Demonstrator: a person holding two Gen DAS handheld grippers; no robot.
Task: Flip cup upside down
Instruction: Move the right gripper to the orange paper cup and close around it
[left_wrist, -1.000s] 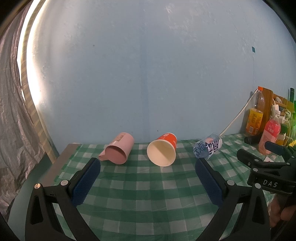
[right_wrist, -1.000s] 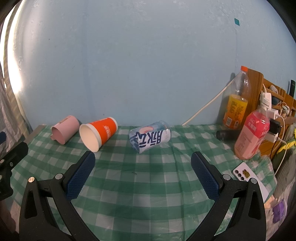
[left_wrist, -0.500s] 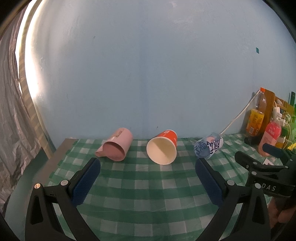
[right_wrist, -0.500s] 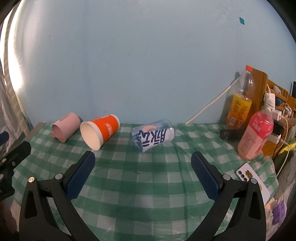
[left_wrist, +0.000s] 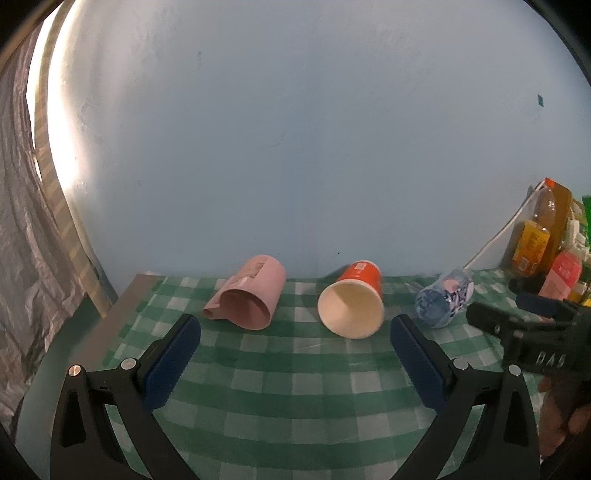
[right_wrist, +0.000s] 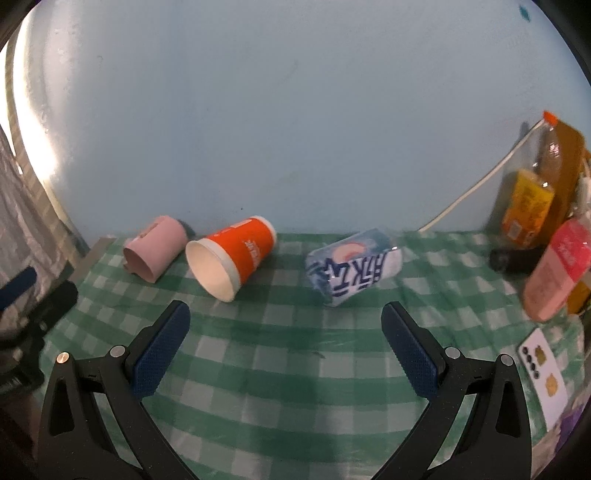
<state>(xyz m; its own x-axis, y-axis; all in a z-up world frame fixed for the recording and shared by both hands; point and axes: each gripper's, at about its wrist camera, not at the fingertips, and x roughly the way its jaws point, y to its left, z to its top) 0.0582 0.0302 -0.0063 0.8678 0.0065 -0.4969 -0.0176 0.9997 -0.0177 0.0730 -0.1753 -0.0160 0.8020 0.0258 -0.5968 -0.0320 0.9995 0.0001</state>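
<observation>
Though cup-strewn, green-checked tablecloth (left_wrist: 295, 373), blue wall (left_wrist: 295, 147)

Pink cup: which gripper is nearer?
Left. The left gripper sits just short of the pink cup, which lies by its left finger; the right gripper is further right, facing the blue cup.

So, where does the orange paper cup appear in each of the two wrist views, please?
Left wrist view: the orange paper cup lies on its side right of centre, mouth toward the camera, between the open fingers.
Right wrist view: the same cup lies left of centre, beyond the left finger.
Shared landmark: the pink cup lies just left of it in both views.
</observation>
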